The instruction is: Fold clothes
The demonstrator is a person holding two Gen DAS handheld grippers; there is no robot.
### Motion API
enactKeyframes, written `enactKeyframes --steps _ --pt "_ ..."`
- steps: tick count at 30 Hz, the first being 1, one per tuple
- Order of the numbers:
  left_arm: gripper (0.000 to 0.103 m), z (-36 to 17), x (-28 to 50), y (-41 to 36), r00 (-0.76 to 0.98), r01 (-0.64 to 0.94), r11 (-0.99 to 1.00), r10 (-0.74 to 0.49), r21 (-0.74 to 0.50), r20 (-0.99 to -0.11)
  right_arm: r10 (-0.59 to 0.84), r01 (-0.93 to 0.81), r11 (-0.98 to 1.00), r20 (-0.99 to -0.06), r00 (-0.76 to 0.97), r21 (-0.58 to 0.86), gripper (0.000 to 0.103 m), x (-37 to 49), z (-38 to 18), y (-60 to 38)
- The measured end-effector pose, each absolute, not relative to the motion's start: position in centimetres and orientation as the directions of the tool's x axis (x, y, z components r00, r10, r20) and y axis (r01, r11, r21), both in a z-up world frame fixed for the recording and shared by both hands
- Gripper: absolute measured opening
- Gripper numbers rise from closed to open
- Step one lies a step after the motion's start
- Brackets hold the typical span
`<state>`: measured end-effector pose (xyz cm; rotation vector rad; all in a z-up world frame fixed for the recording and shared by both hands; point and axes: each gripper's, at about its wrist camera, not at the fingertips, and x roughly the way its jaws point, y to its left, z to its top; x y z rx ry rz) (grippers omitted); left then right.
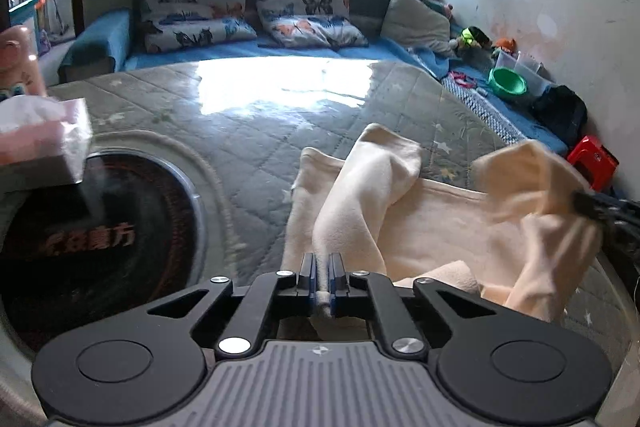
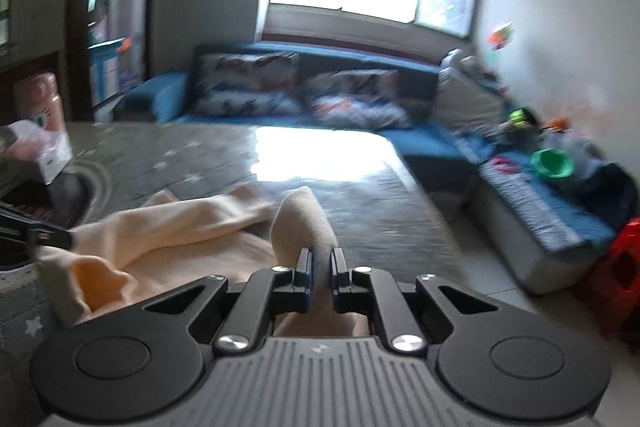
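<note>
A cream garment [image 1: 436,223] lies partly spread on the grey quilted table cover [image 1: 248,131]. My left gripper [image 1: 322,263] is shut on a fold of it, and the cloth rises in a ridge from between the pads. At the right edge of the left wrist view, my right gripper [image 1: 584,205] holds another part of the garment lifted off the table. In the right wrist view the right gripper [image 2: 320,259] is shut on a raised cream fold of the garment [image 2: 180,227]. The left gripper [image 2: 60,239] pinches the cloth at the left edge.
A tissue box [image 1: 44,143] and a pink bottle [image 1: 20,59] stand at the table's left, beside a round dark glass inset [image 1: 100,239]. Behind is a blue sofa [image 1: 100,39] with butterfly cushions [image 1: 196,11]. A green bowl [image 1: 508,81] and a red stool [image 1: 592,163] are at the right.
</note>
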<state>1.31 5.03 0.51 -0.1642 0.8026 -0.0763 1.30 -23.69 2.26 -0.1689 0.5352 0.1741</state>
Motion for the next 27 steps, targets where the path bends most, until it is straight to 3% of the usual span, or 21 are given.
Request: enactKeyframes --steps 4,6,9,13,15,17,25,27 --pt "0.007 0.7 -2.9 6.5 0.707 -0.004 0.981 -0.134 -0.194 -0.694 0.072 -0.136 0.987 -0.52 0.851 -0.087 0.008 -2.3 2.2 -26.2" --pt "0.007 0.3 -5.4 7.0 0.708 -0.004 0.983 -0.125 -0.182 -0.695 0.082 -0.136 0.989 -0.564 0.822 -0.054 0.008 -3.9 1.2 -27.0" --pt "0.007 -1.0 -8.5 7.4 0.68 -0.018 0.985 -0.112 -0.169 -0.724 0.097 -0.146 0.989 -0.628 0.772 -0.027 0.009 -5.7 -0.5 -27.8" --pt "0.007 -2.4 -11.5 8.2 0.649 -0.044 0.987 -0.09 -0.155 -0.756 0.114 -0.17 0.985 -0.634 0.765 -0.029 0.012 -6.1 -0.6 -27.7" --pt "0.007 -2.6 -12.3 8.9 0.645 -0.074 0.985 -0.071 -0.155 -0.761 0.158 -0.217 0.976 -0.621 0.767 -0.02 0.015 -5.8 -0.1 -26.8" --pt "0.007 -2.7 -13.0 9.7 0.645 -0.111 0.98 -0.054 -0.164 -0.762 0.188 -0.251 0.968 -0.602 0.776 -0.021 0.028 -5.4 0.4 -25.7" --pt "0.007 -3.1 -15.9 11.3 0.64 -0.162 0.98 0.015 -0.116 -0.768 0.36 -0.446 0.895 -0.634 0.684 0.027 0.03 -2.8 -0.7 -19.9" --pt "0.012 -3.0 -16.4 11.5 0.639 -0.154 0.982 0.016 -0.108 -0.769 0.376 -0.478 0.878 -0.657 0.653 0.027 0.032 -2.6 -1.4 -18.5"
